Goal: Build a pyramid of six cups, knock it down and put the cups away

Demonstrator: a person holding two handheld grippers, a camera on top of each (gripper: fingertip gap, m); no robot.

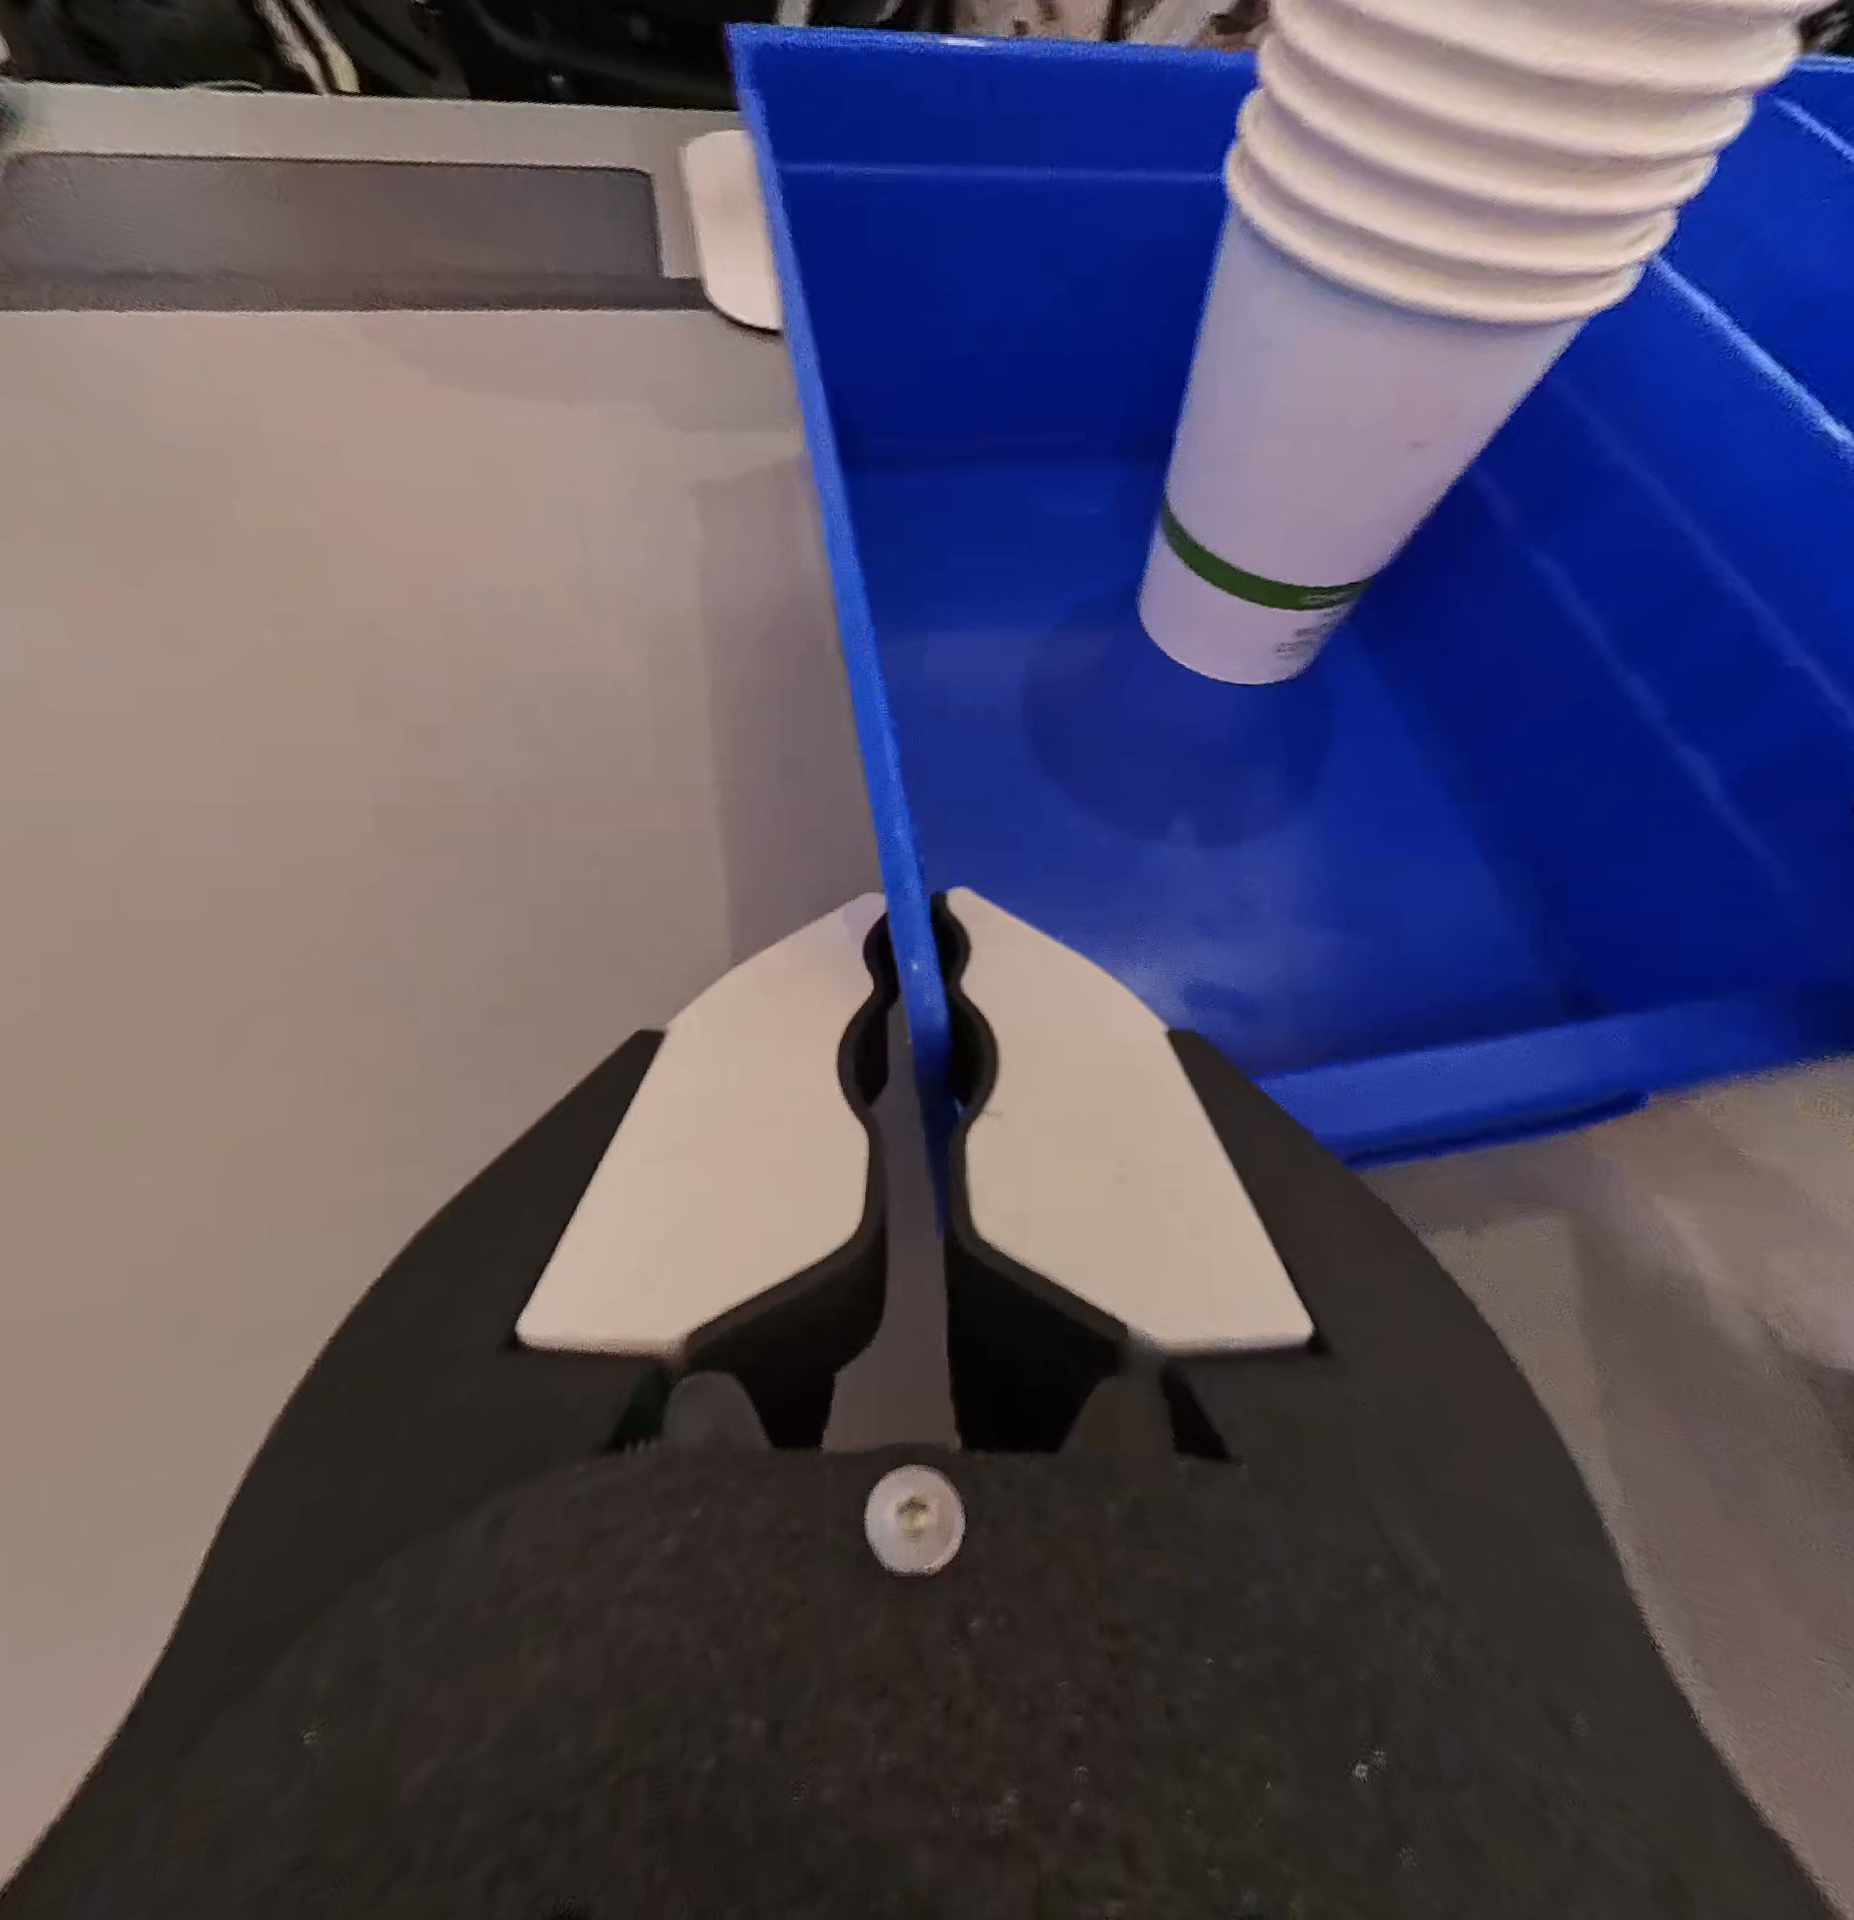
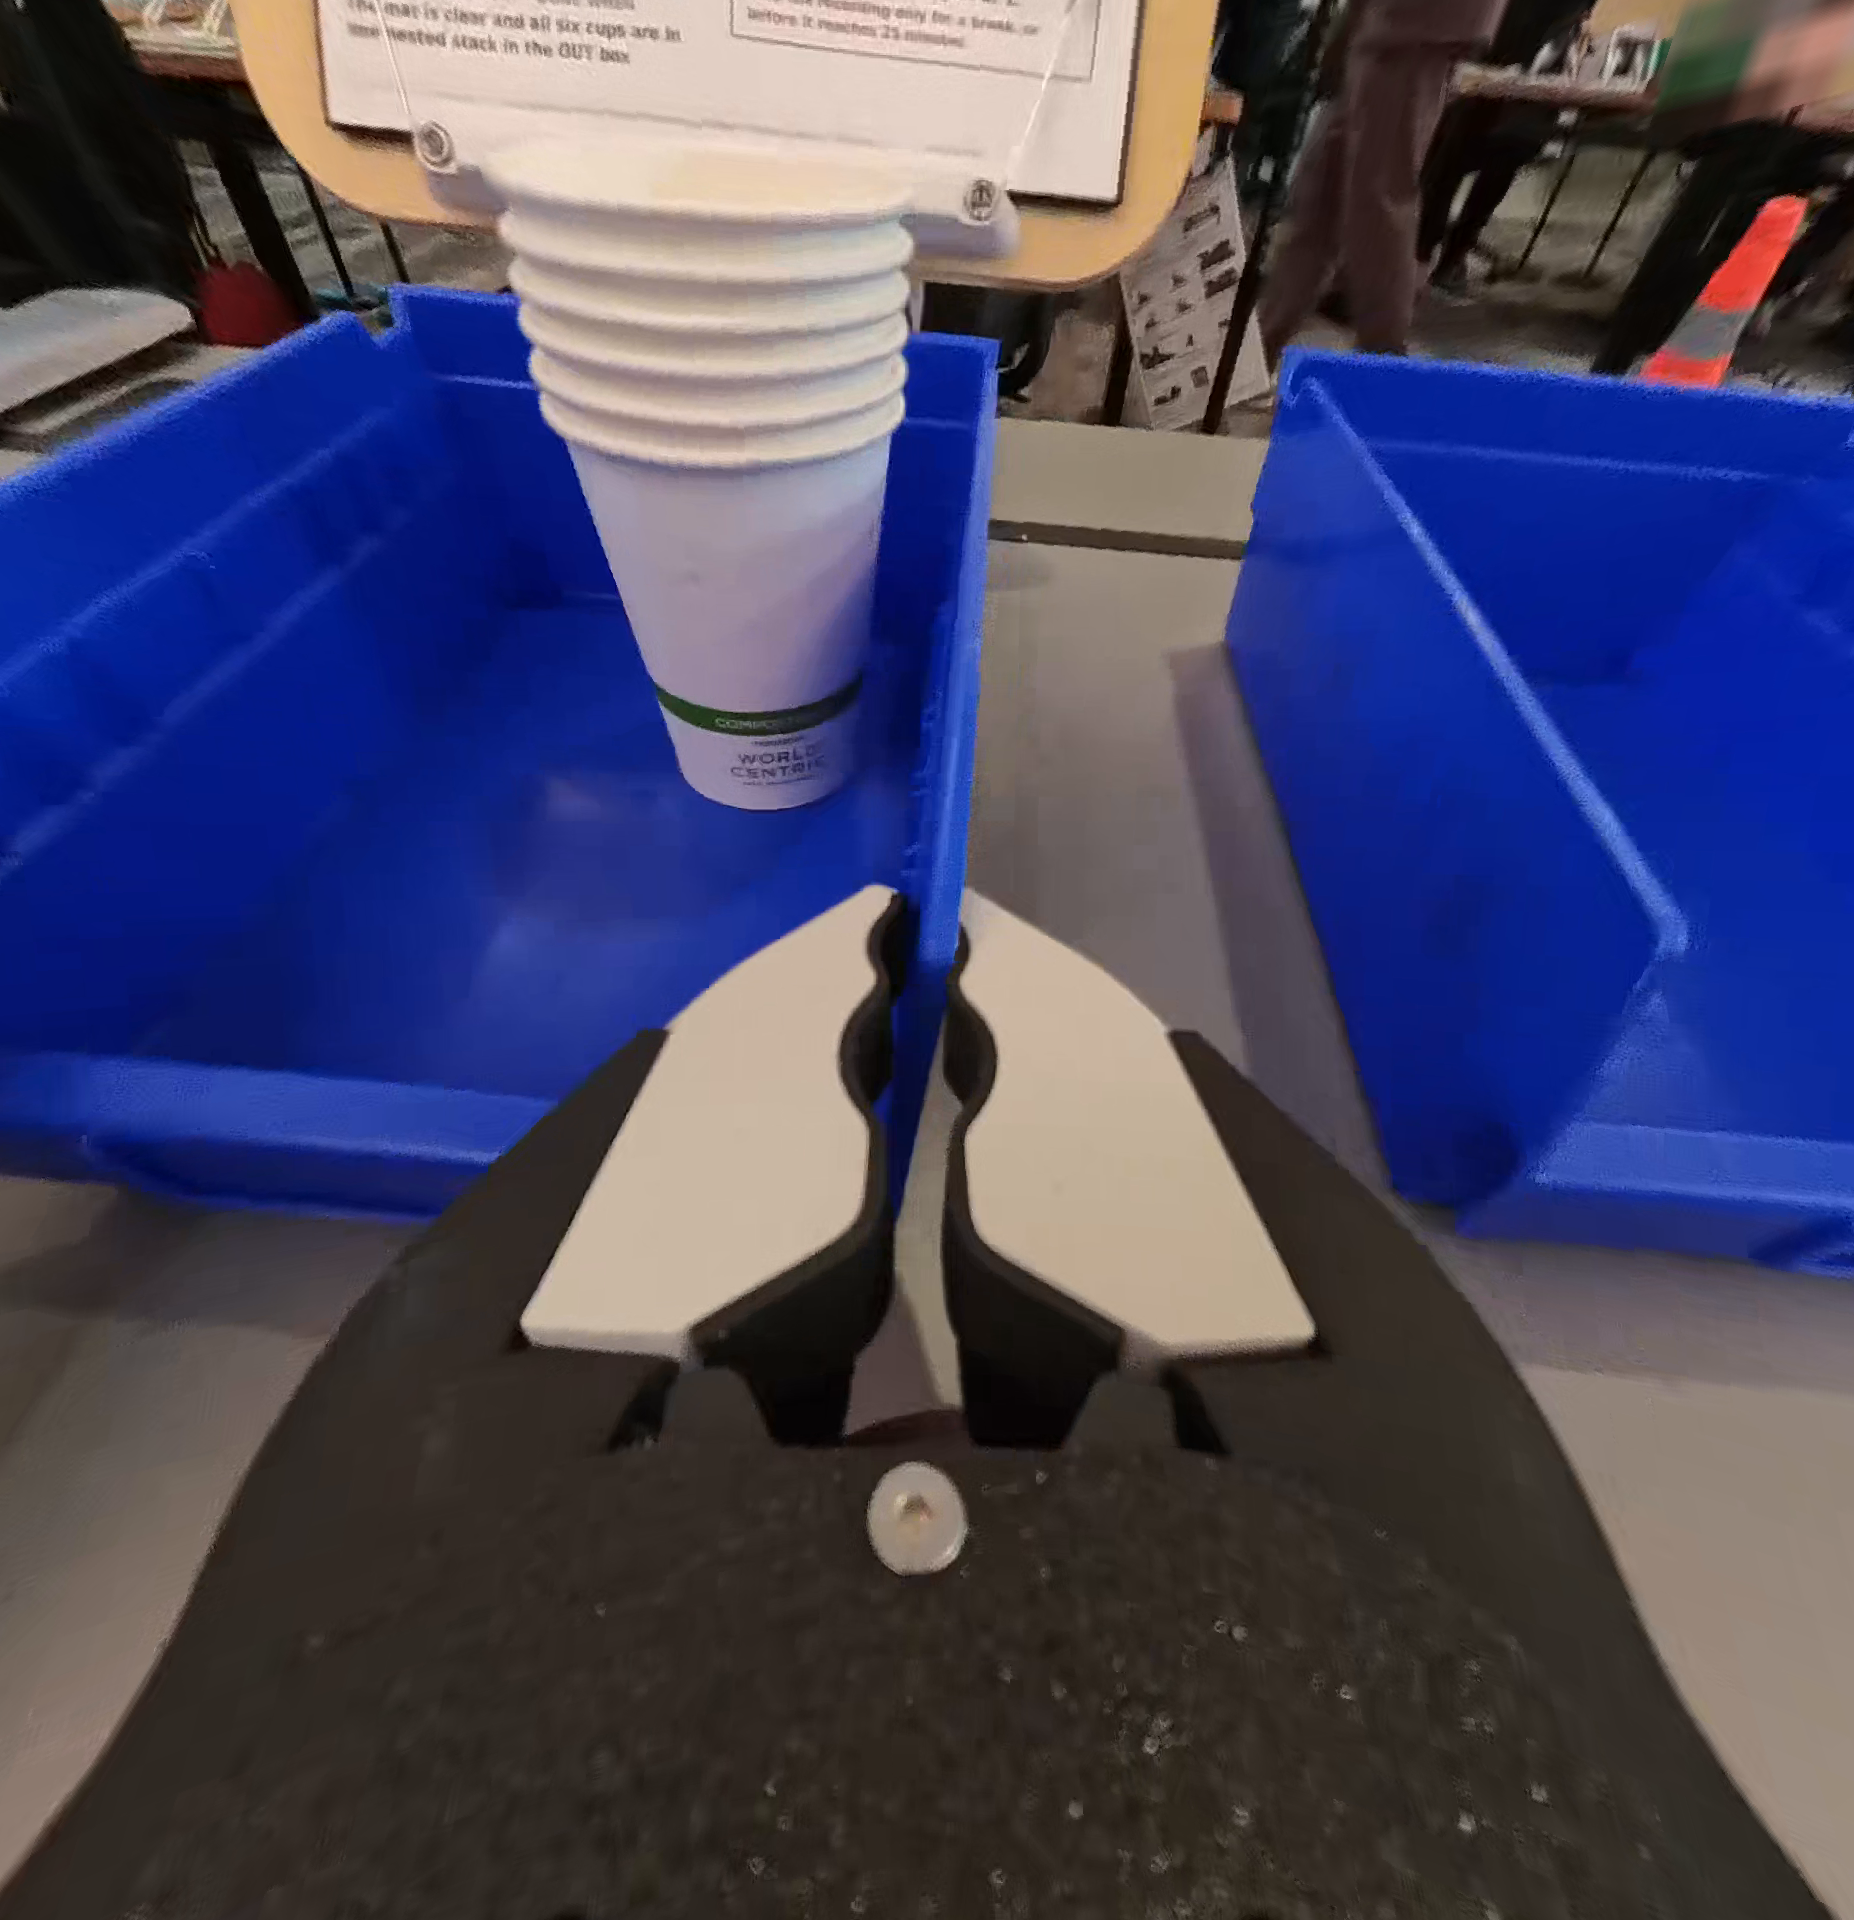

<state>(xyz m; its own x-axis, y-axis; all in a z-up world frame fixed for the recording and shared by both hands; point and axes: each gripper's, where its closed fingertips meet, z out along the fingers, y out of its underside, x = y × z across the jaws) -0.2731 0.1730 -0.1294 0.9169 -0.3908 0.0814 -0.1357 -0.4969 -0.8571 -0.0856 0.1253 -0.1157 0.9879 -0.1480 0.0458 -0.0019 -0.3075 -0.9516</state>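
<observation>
A nested stack of several white paper cups (image 1: 1370, 395) with a green band stands upright inside a blue bin (image 1: 1525, 831). My left gripper (image 1: 915, 914) is shut on the bin's left side wall (image 1: 840, 520), with both pads pressed on the thin blue edge. In the right wrist view the same cup stack (image 2: 725, 520) stands near the bin's right wall (image 2: 949, 623). My right gripper (image 2: 928, 914) is shut on that wall near its front corner. Neither gripper shows in the other's view.
A second, empty blue bin (image 2: 1474, 831) stands to the right on the grey table (image 2: 1099, 727), with a gap between the bins. A sign board (image 2: 694, 62) stands behind the cups. A dark strip (image 1: 310, 218) runs along the table's far left. People stand in the background.
</observation>
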